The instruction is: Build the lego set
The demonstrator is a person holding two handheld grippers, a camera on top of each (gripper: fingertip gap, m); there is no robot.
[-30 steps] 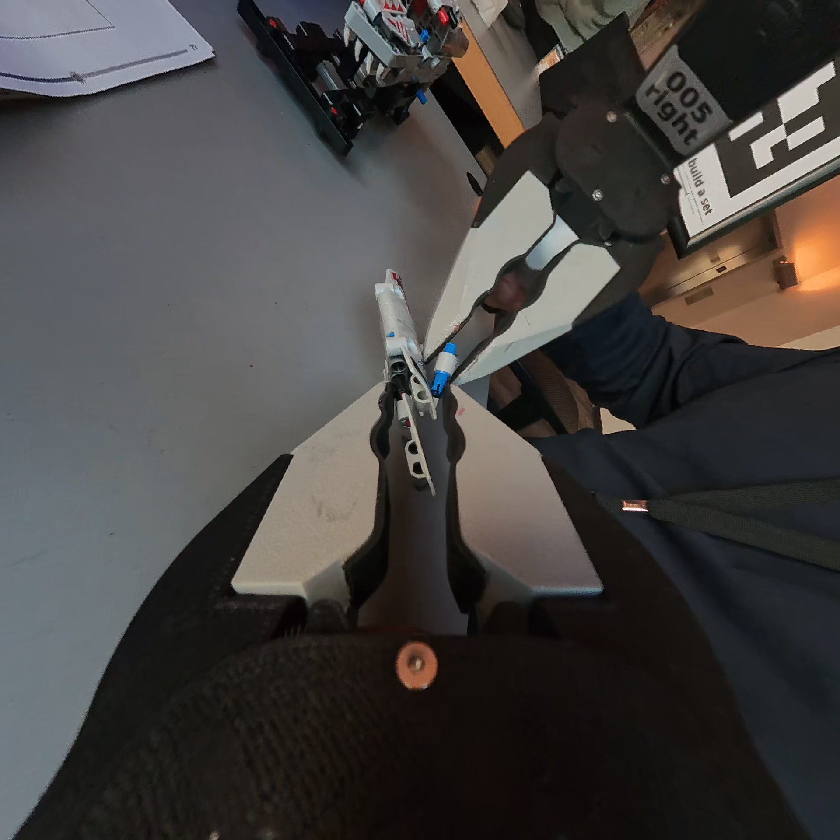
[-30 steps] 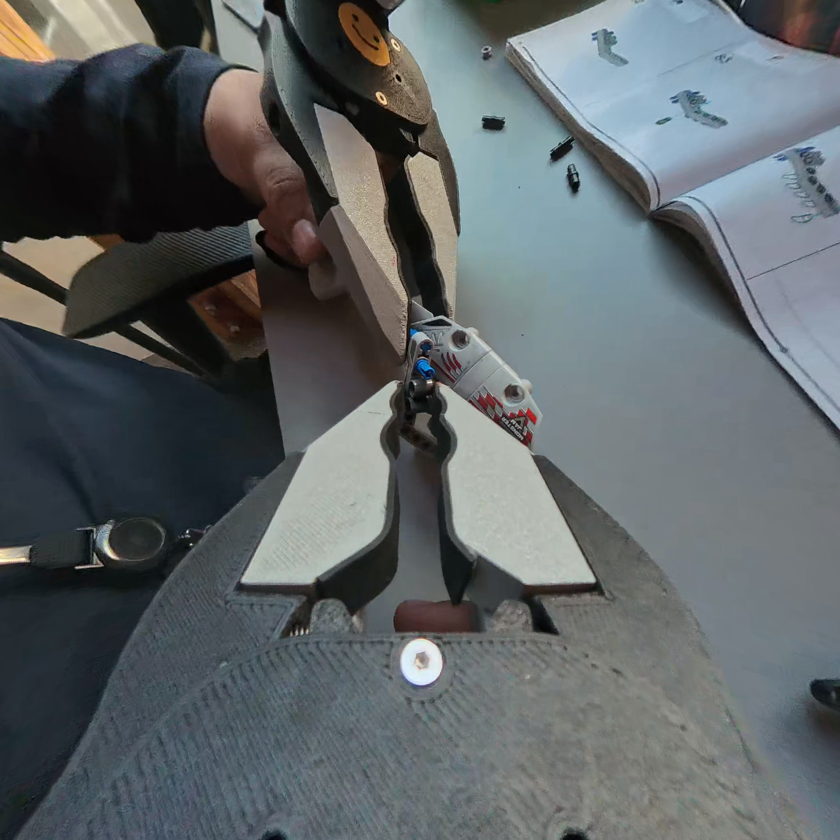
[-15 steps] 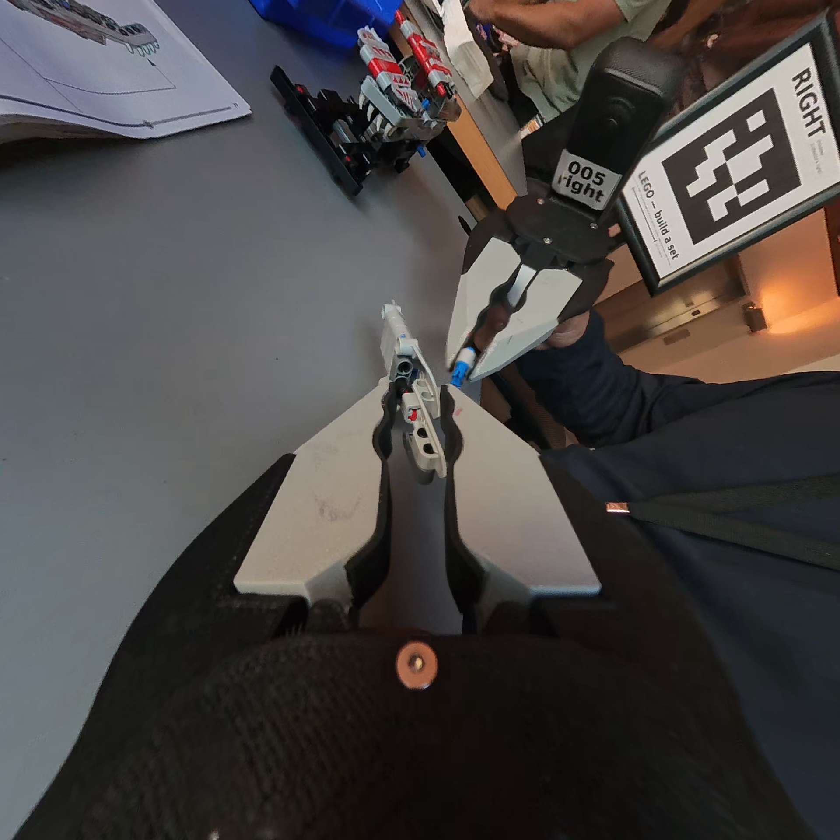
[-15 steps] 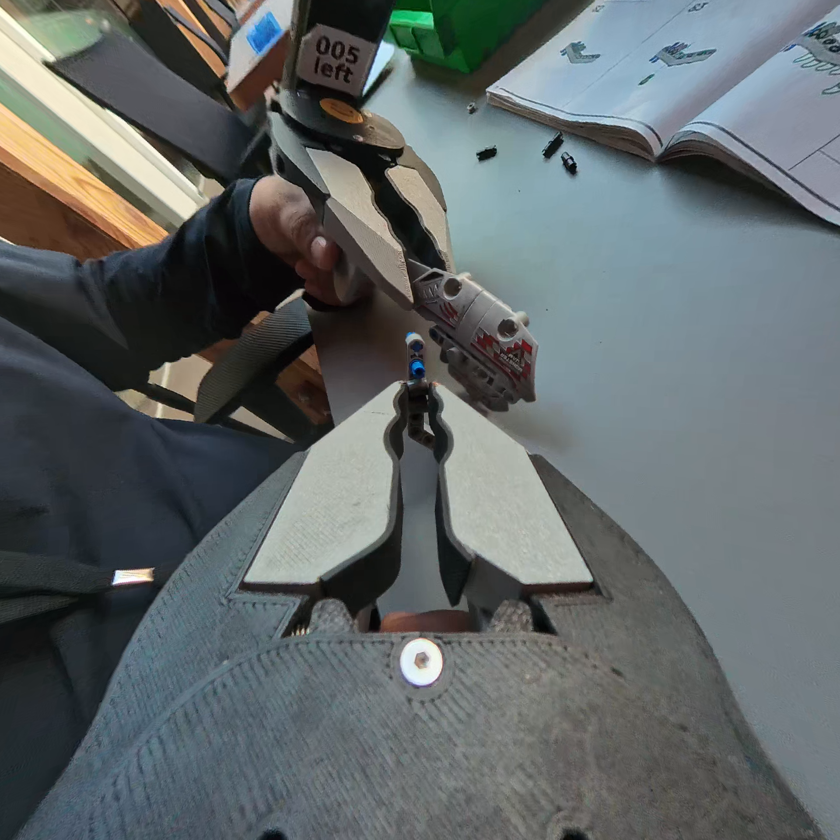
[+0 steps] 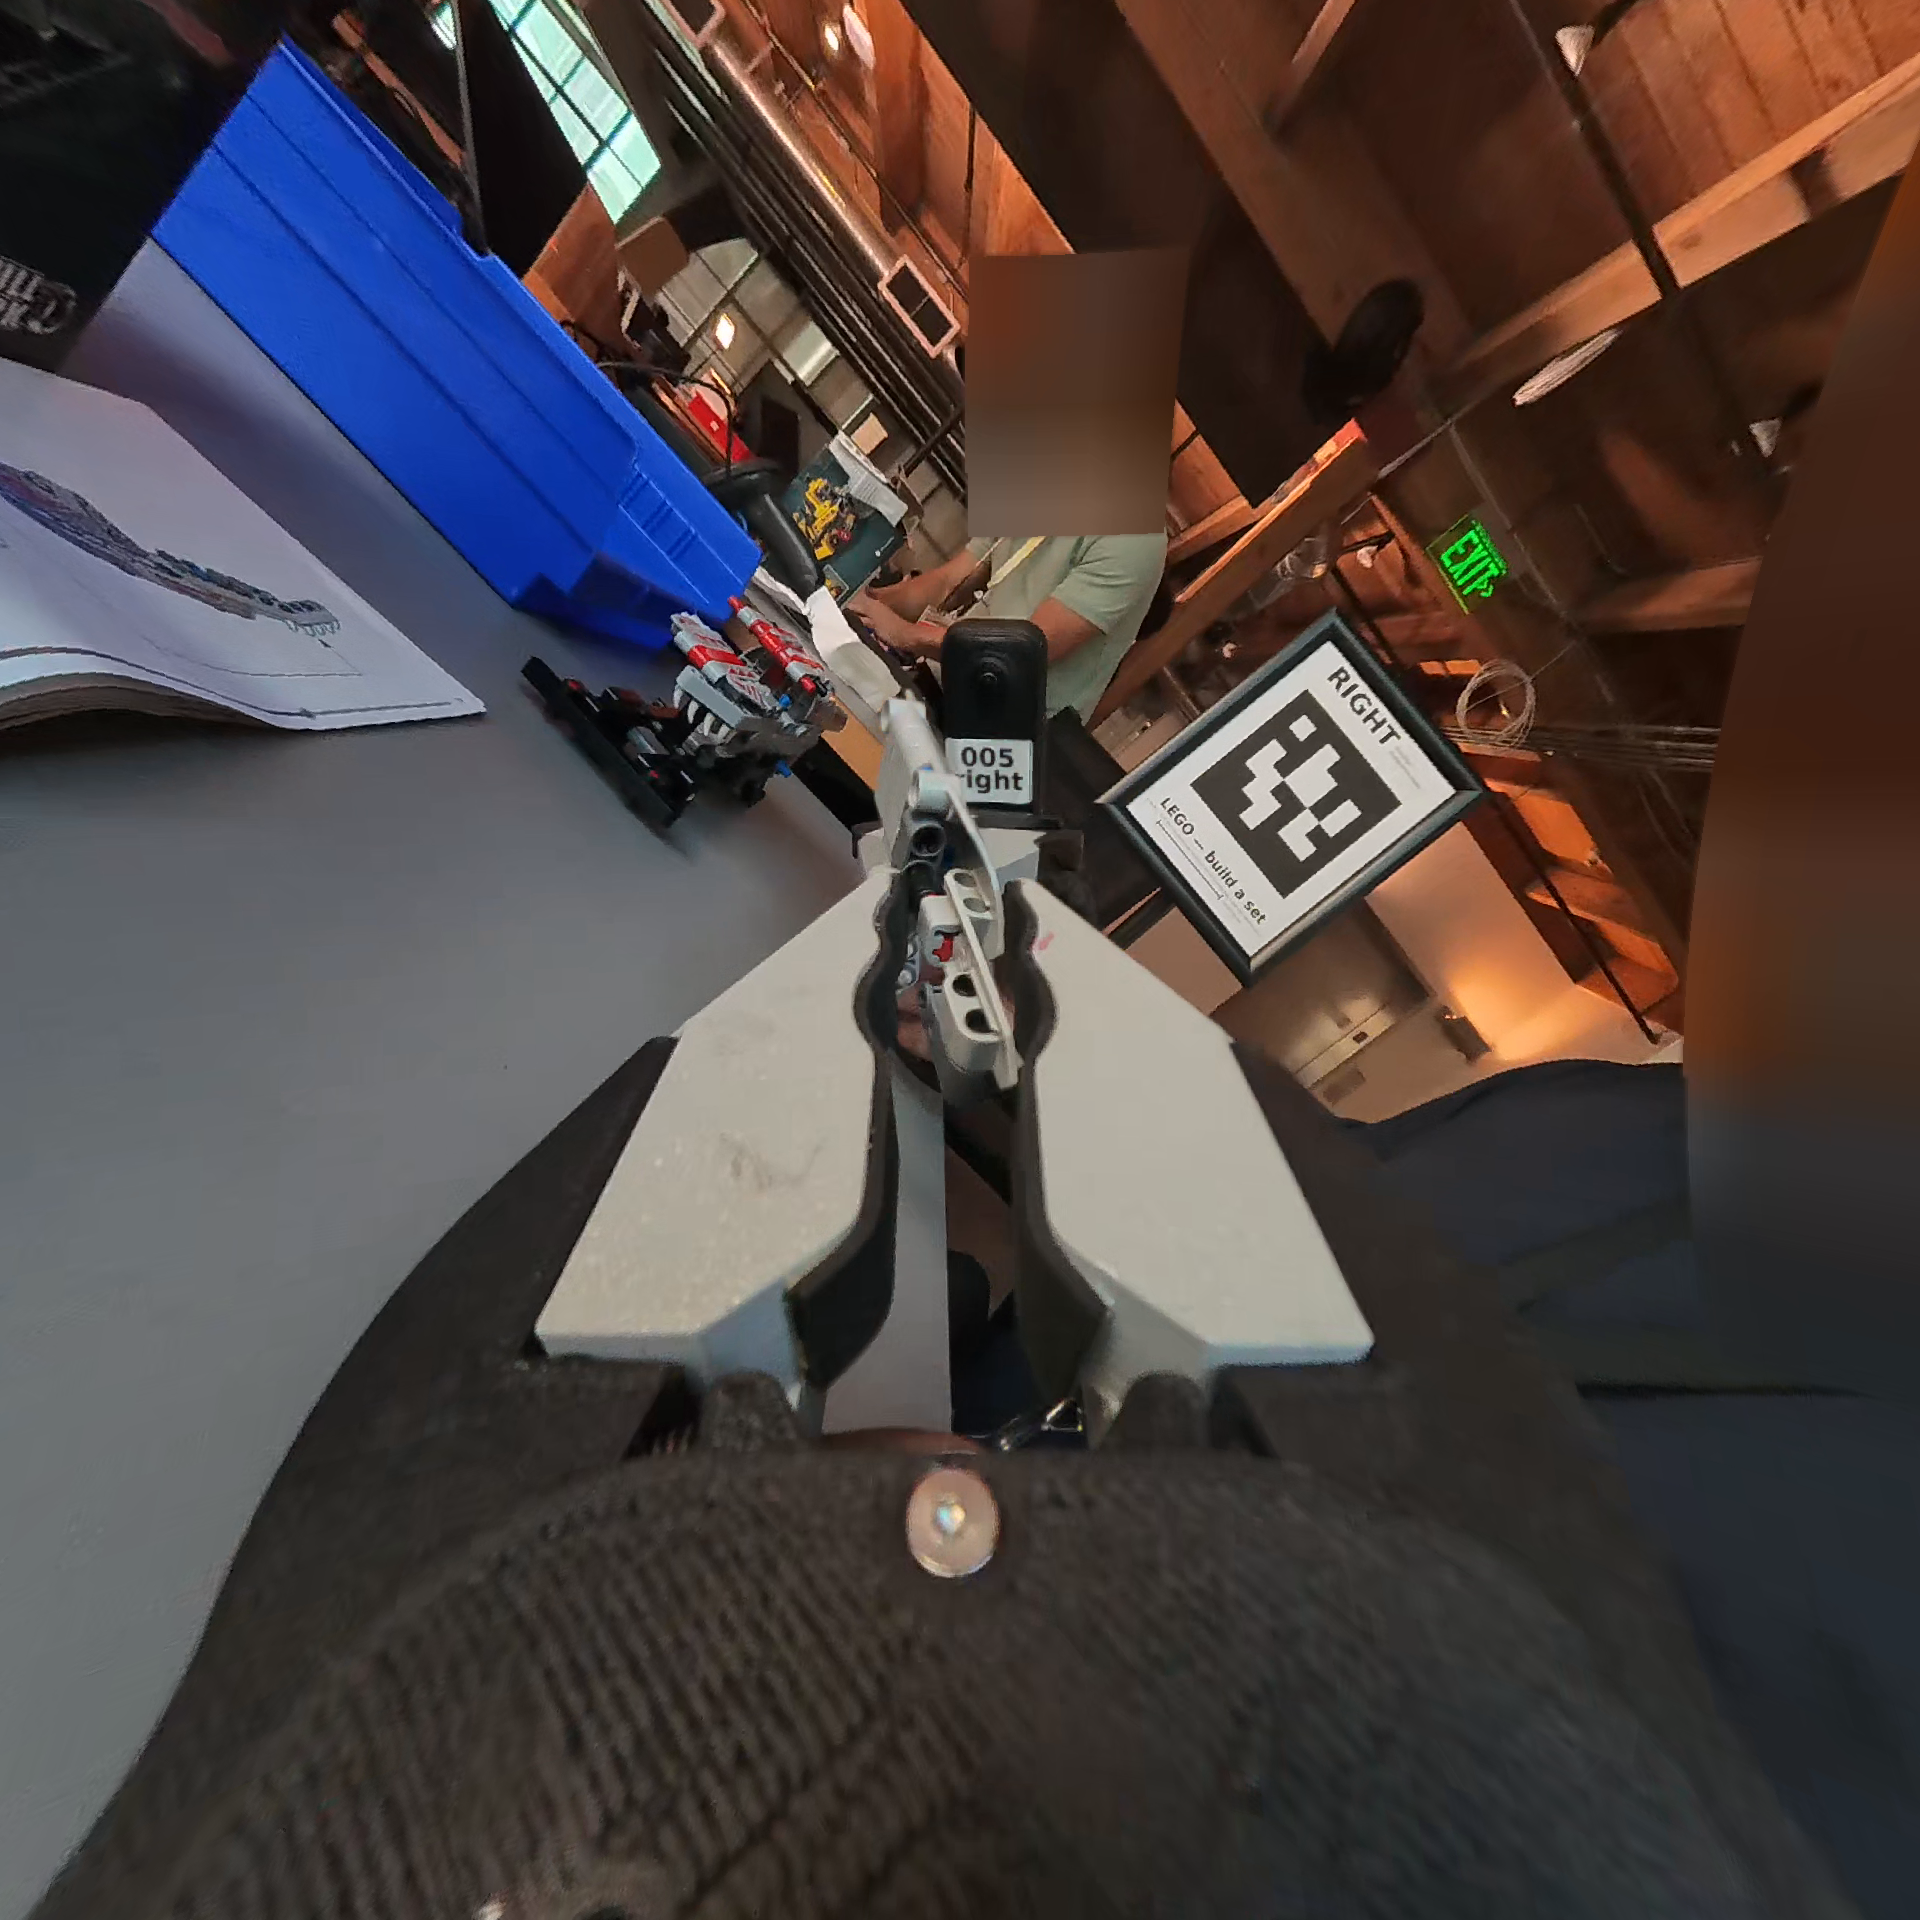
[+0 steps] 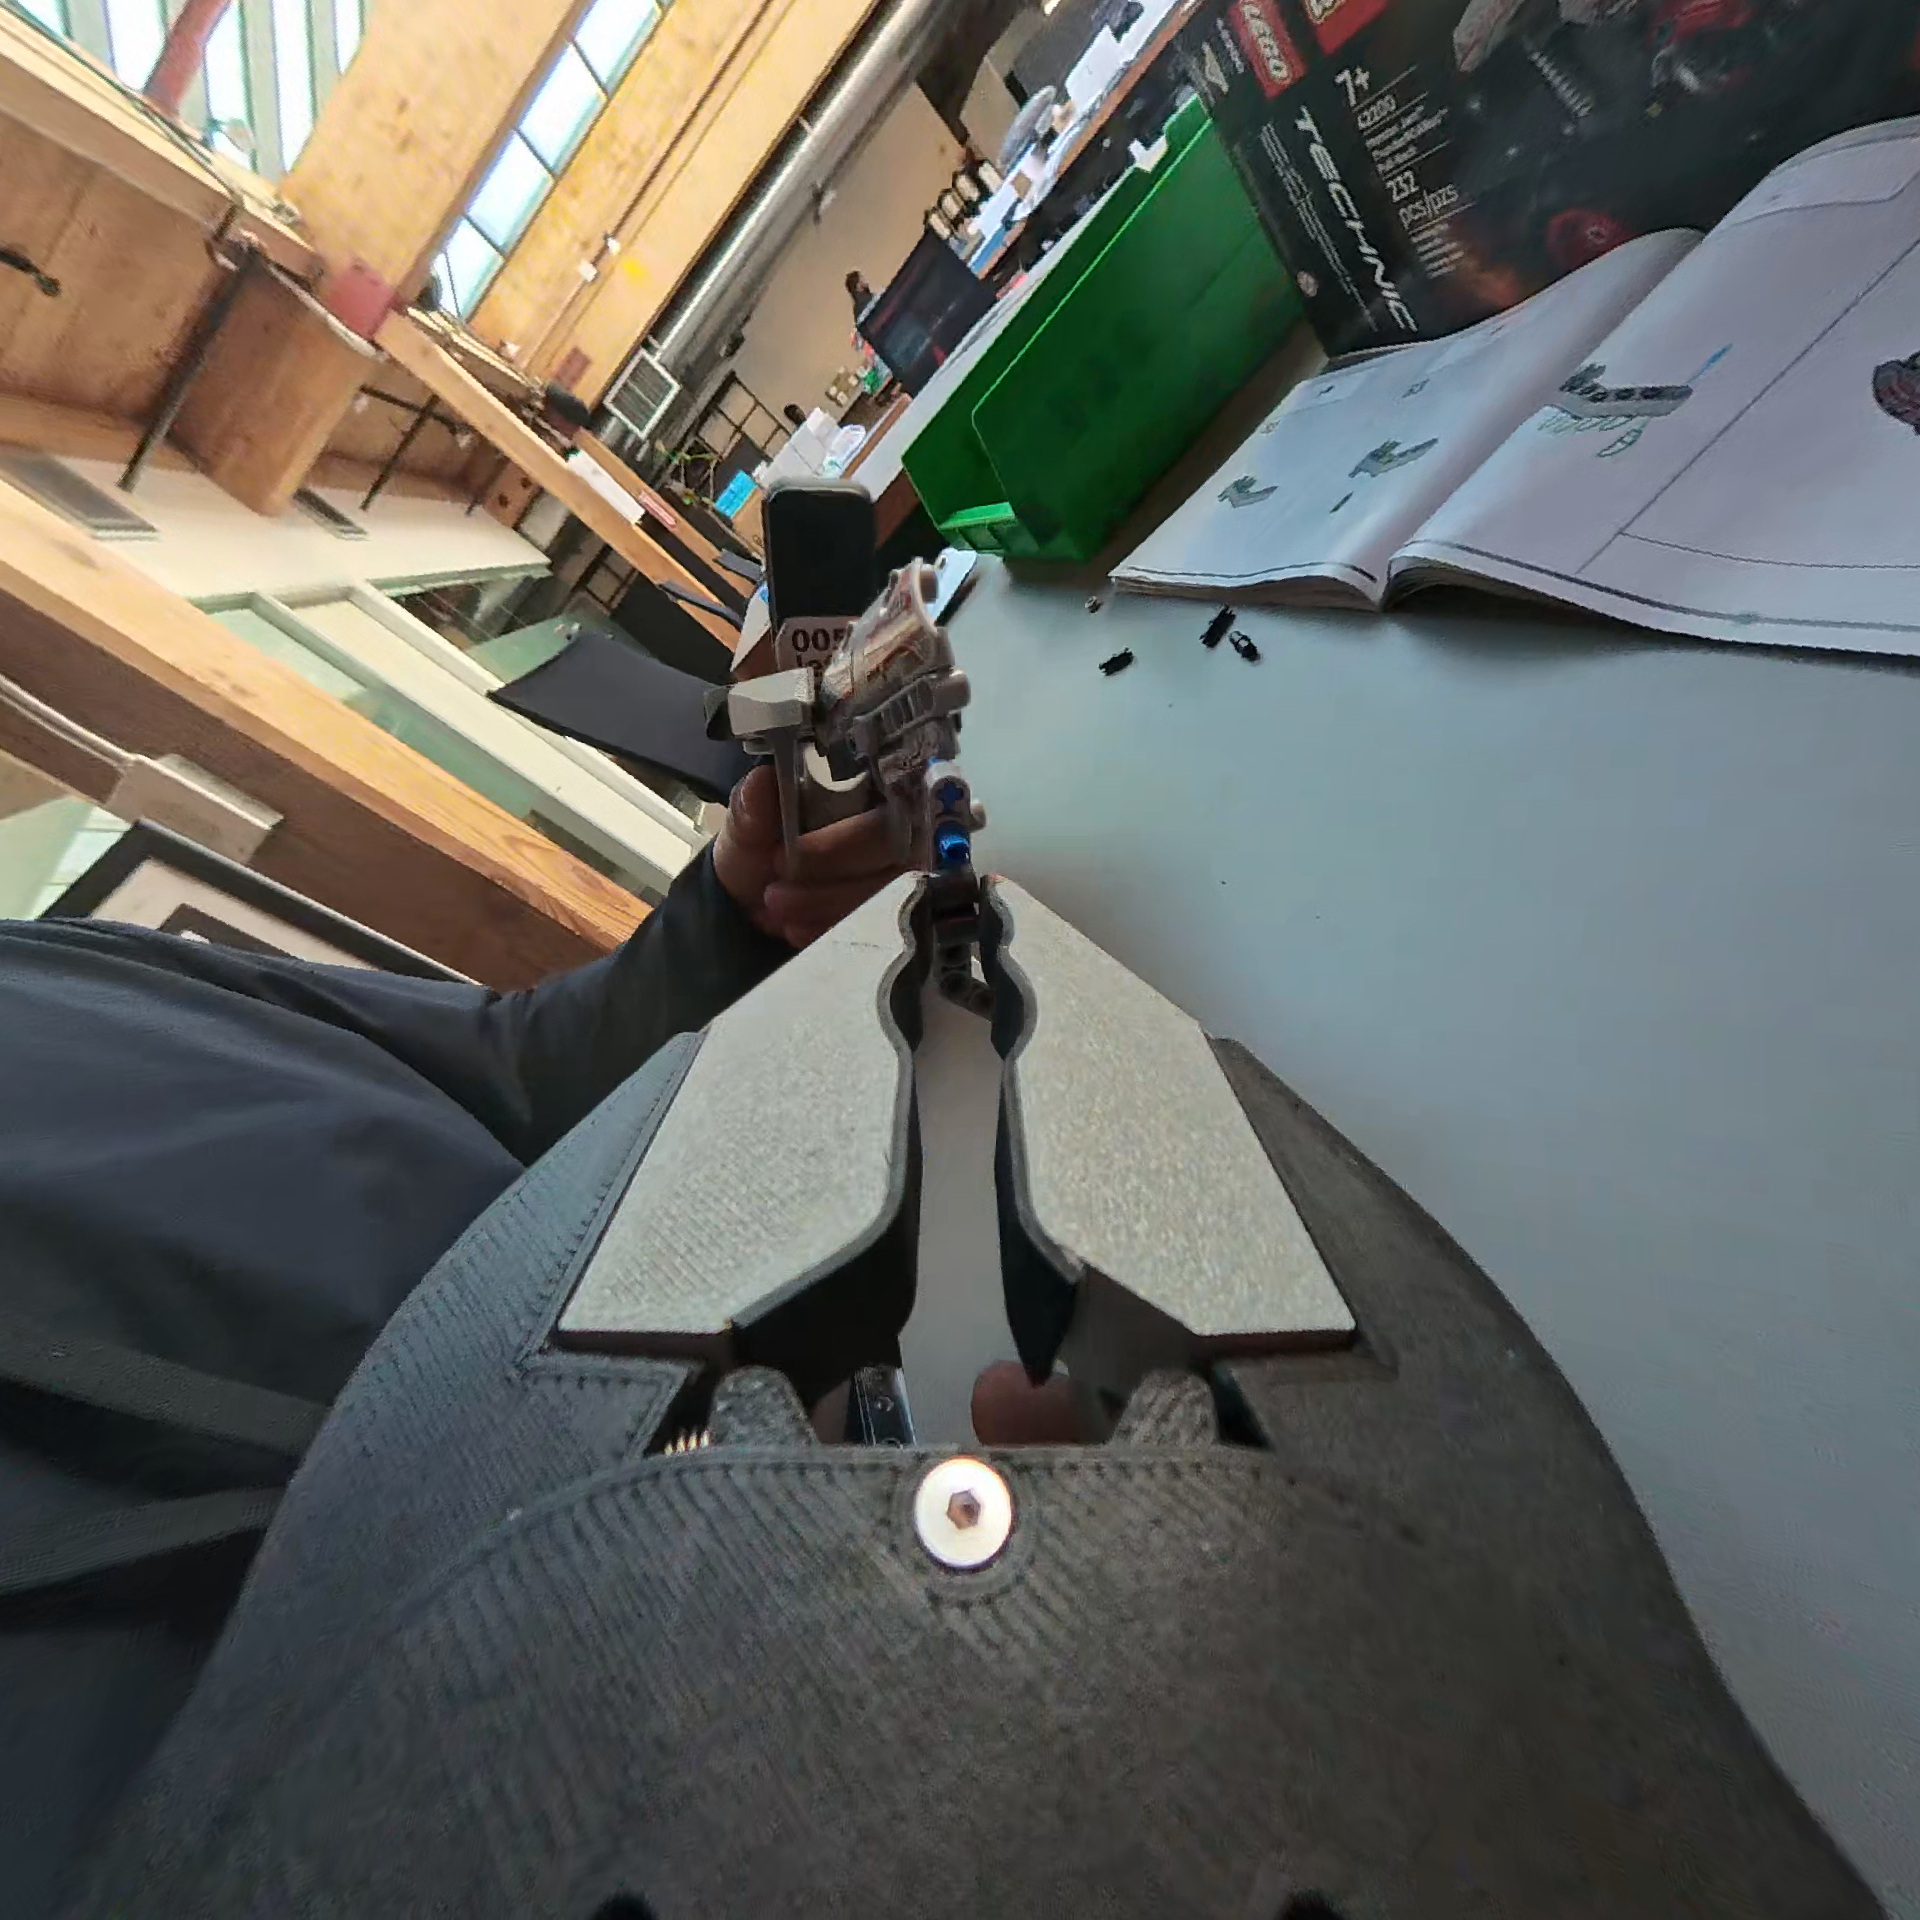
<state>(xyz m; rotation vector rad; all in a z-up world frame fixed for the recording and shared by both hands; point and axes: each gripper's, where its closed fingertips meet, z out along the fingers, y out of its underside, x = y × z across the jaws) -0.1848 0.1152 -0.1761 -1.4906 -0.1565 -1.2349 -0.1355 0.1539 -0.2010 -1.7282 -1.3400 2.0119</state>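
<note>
the left gripper [image 5: 951,914] clamps a grey lego assembly [image 5: 961,940], the right gripper [image 6: 951,914] pinches a small blue-pinned piece [image 6: 951,862], seemingly touching it.

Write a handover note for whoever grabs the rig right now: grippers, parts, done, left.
Left gripper: shut on the grey panel piece, held in the air.
Right gripper: shut on a small black connector with a blue pin, tip at the panel piece's underside; cannot tell if it is seated.
On the table: main model, open manual, loose black pins.
Done: both parts picked up.
Left: press the pin in, then join the panel to the model.
</note>
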